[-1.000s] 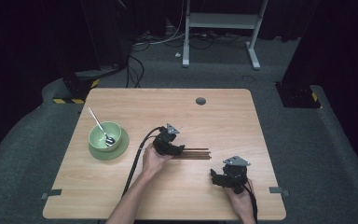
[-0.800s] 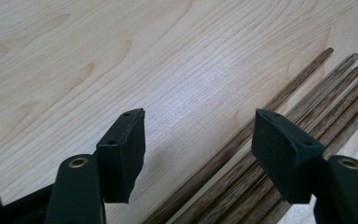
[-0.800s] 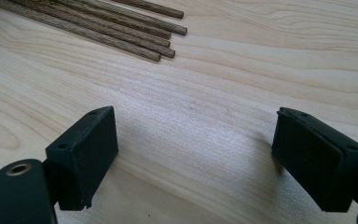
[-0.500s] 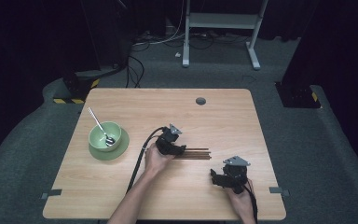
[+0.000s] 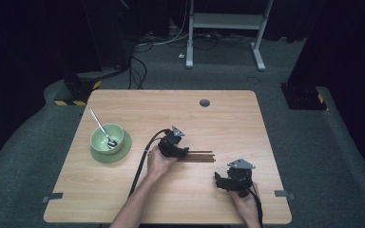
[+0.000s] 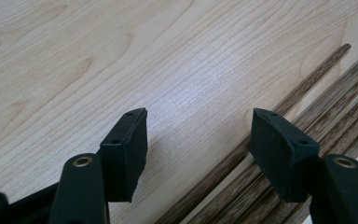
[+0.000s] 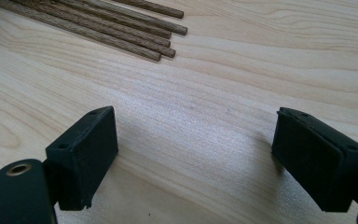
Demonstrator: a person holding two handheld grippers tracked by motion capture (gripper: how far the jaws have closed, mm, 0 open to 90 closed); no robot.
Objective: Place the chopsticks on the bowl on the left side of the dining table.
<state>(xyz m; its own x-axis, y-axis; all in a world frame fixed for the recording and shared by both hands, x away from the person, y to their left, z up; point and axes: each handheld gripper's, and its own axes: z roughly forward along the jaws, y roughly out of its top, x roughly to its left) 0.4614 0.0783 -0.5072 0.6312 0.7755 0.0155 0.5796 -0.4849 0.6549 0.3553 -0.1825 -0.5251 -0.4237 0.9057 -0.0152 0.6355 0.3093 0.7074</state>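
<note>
Several dark brown wooden chopsticks (image 5: 200, 156) lie side by side near the middle of the light wooden table (image 5: 228, 118). My left gripper (image 5: 181, 152) rests at their left end. In the left gripper view its jaws (image 6: 198, 116) stand open low over the wood. The chopsticks (image 6: 326, 102) run under its right pad, and one stick passes between the pads untouched. My right gripper (image 5: 218, 180) sits near the table's front right, open. In the right gripper view its jaws (image 7: 193, 114) frame bare wood, with the chopstick tips (image 7: 135, 32) farther off at the upper left.
A green bowl (image 5: 105, 137) stands on a green saucer (image 5: 123, 149) at the table's left, with a metal spoon (image 5: 100, 127) leaning in it. A round grommet hole (image 5: 204, 102) sits near the far edge. Cables trail from both grippers towards the front edge.
</note>
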